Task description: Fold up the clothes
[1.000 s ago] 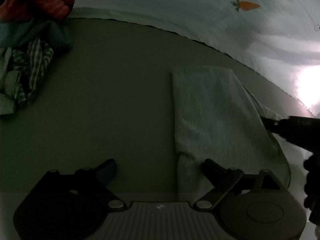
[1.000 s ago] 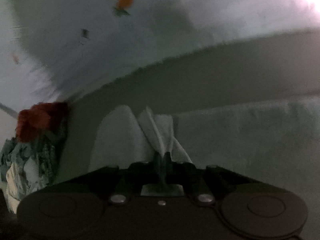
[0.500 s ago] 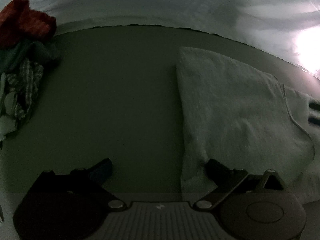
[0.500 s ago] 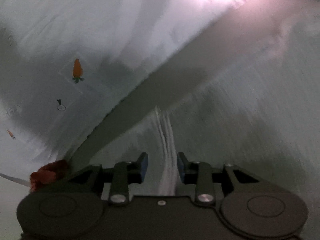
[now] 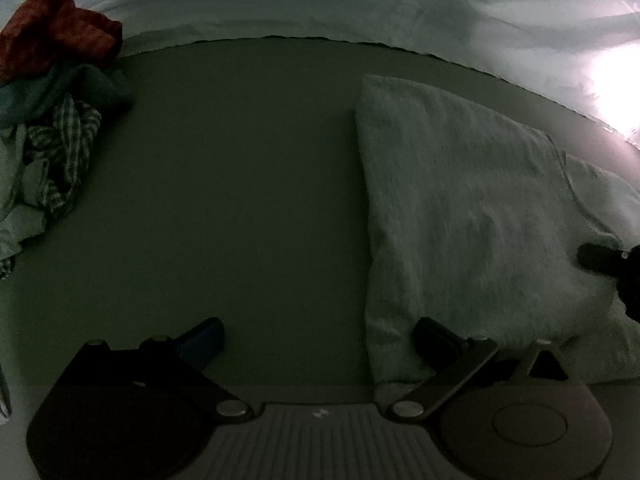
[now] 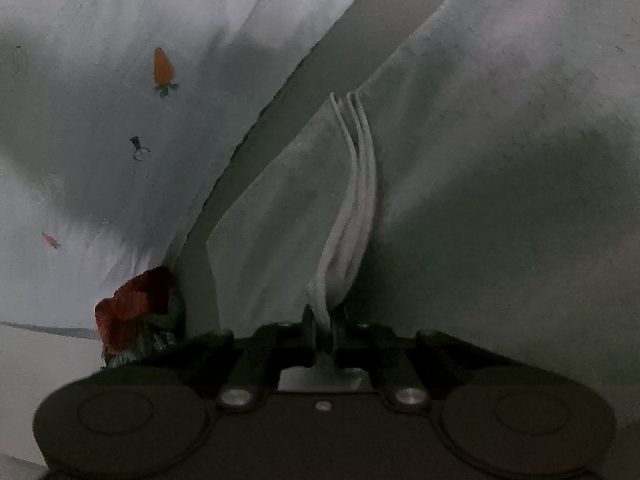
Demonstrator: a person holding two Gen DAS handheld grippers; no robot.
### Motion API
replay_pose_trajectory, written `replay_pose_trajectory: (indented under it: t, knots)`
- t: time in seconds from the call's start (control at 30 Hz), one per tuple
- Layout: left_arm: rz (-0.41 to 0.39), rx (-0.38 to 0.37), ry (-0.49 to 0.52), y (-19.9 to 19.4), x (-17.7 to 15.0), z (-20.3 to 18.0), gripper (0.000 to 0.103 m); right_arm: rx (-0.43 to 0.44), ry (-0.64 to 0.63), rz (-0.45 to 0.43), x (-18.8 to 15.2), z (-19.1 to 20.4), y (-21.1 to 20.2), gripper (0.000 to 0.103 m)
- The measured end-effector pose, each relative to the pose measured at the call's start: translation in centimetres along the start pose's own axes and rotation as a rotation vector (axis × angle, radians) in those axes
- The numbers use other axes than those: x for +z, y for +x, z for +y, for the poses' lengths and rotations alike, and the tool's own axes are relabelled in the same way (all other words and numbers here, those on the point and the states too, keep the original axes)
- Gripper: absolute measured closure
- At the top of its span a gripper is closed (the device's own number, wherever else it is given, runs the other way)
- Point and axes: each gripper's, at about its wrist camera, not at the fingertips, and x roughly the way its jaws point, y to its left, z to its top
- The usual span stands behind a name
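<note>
A pale grey-white towel (image 5: 460, 208) lay on a dull olive-green surface (image 5: 240, 184) in dim light. Behind it spread a white sheet (image 6: 100, 128) printed with small orange carrots (image 6: 163, 67) — each topped with green leaves. In the laundry pile (image 5: 52, 120) sat a rust-red cloth (image 5: 56, 28), a teal garment and a green-and-white checked piece — all in shadow. The grippers' bodies were black.

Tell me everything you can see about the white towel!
The white towel looks soft and nubbly, like terry cloth. It lies folded in layers on the dark green surface. The right hand-held gripper is shut on its stacked edges. The left hand-held gripper is open, with one finger over the towel's near corner.
</note>
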Motion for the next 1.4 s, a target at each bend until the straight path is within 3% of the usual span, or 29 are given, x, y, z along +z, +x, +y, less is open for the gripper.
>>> replay_pose_trajectory:
  t: [0.17,0.33,0.43,0.47,0.67,0.73,0.77,0.83,0.87,0.9,1.1,1.23,1.27,1.4]
  knots:
    - [-0.010,0.000,0.000,0.3,0.0,-0.2,0.000,0.176,0.132,-0.041,0.3,0.3,-4.3,0.096]
    - [-0.007,0.005,0.006,0.5,0.2,-0.3,0.000,-0.065,0.057,-0.111,-0.1,-0.7,-5.7,0.095]
    - [-0.013,0.005,0.007,0.5,0.3,-0.4,0.000,-0.080,0.081,-0.117,-0.3,-1.9,-5.8,0.088]
    - [-0.016,0.006,0.006,0.5,0.3,-0.4,0.000,-0.074,0.090,-0.118,-0.3,-2.1,-5.7,0.082]
    - [-0.024,0.012,0.004,0.5,0.2,-0.4,0.000,-0.068,-0.020,-0.119,-0.8,-1.8,-4.5,0.051]
    - [-0.024,0.013,0.003,0.3,0.0,-0.3,0.000,-0.069,-0.081,-0.102,-1.0,-1.3,-3.7,0.050]
    - [-0.023,0.014,0.003,0.3,0.0,-0.4,0.000,-0.076,-0.112,-0.087,-1.1,-1.0,-3.2,0.050]
    - [-0.018,0.015,0.003,0.2,0.0,-0.4,0.000,-0.072,-0.120,-0.044,-1.5,-0.9,-2.1,0.063]
    - [-0.012,0.016,0.003,0.2,0.1,-0.4,0.000,-0.063,-0.094,-0.031,-1.6,-1.2,-1.7,0.092]
    - [-0.005,0.017,0.002,0.2,0.2,-0.4,0.000,-0.072,-0.068,-0.029,-1.8,-1.6,-1.6,0.097]
    - [0.081,0.038,-0.054,-0.2,0.3,-0.5,0.000,-0.098,-0.032,-0.008,-2.7,-3.1,-3.7,0.095]
    - [0.105,0.045,-0.064,-1.2,-0.4,-0.5,0.000,-0.145,-0.140,-0.081,-2.6,-2.5,-7.7,0.068]
    - [0.097,0.058,-0.049,-1.7,-0.4,-0.7,0.000,-0.145,-0.145,-0.118,-2.4,-2.9,-9.2,0.059]
    - [0.039,0.105,-0.006,-3.8,0.0,-2.5,0.000,-0.157,-0.151,-0.284,-1.4,-5.5,-15.7,0.041]
